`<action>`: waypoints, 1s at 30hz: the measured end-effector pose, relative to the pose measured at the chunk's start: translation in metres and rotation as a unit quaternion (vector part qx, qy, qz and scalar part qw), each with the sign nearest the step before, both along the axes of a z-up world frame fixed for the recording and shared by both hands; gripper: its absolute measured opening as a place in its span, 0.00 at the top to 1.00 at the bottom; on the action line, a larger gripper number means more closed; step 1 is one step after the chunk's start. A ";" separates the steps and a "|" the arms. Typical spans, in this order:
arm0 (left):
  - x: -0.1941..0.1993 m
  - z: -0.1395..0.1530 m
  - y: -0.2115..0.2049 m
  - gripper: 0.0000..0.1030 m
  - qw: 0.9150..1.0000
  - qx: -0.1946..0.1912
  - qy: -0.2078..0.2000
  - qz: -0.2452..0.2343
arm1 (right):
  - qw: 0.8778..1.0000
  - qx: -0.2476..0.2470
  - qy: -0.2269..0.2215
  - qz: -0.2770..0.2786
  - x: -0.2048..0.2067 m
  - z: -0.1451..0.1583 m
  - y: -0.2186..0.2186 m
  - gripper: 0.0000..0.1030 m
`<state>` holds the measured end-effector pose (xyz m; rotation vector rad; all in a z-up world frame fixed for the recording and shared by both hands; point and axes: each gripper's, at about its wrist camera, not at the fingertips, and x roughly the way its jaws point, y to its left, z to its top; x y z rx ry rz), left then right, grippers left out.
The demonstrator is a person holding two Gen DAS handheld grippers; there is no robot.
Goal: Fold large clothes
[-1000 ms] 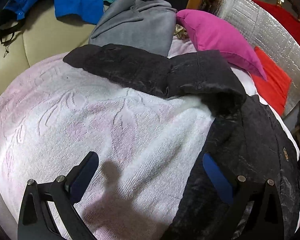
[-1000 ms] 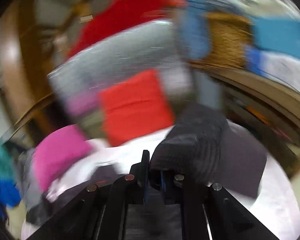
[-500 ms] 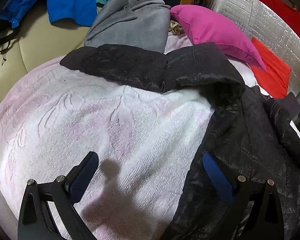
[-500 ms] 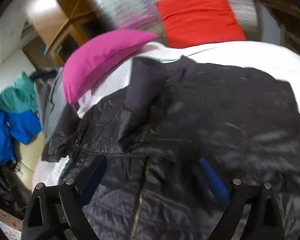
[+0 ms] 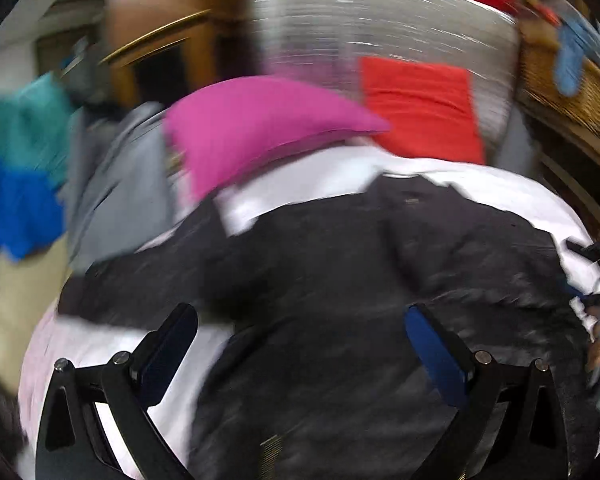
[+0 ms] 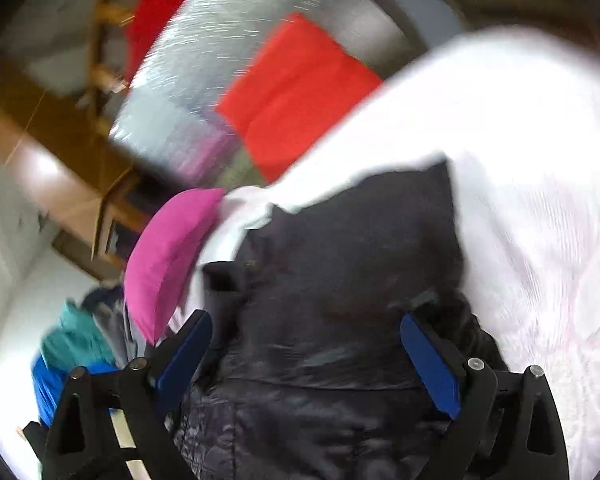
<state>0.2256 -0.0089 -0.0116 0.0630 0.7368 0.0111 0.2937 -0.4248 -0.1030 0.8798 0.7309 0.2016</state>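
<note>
A large black jacket (image 5: 340, 280) lies spread on a white-pink textured blanket (image 5: 72, 356). It also fills the middle of the right wrist view (image 6: 340, 280). My left gripper (image 5: 300, 344) is open and empty, hovering over the jacket. My right gripper (image 6: 306, 350) is open and empty, over the jacket's body, with the blanket (image 6: 540, 200) to its right. Both views are motion-blurred.
A magenta pillow (image 5: 260, 124) and a red cushion (image 5: 420, 108) lie beyond the jacket, against a silver foil panel (image 5: 380, 28). Grey (image 5: 120, 184), teal and blue garments (image 5: 20, 204) are piled at the left. Wooden furniture (image 6: 60, 160) stands behind.
The right gripper has let go of the jacket part and opened. The left gripper has swung right and up, from over the blanket to over the jacket. Both cameras are moving fast.
</note>
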 end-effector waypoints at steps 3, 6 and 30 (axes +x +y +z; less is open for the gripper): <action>0.044 -0.011 -0.059 0.00 0.999 0.021 0.021 -0.035 | 0.998 0.023 -0.050 -0.014 -0.010 -0.016 -0.001 0.06; 0.083 -0.036 -0.111 0.00 0.994 0.091 0.042 -0.051 | 0.997 0.001 -0.075 -0.012 -0.014 -0.017 0.006 0.06; 0.106 -0.062 0.016 0.22 0.984 -0.126 0.073 0.103 | 0.994 0.004 -0.109 -0.022 -0.032 -0.019 -0.007 0.06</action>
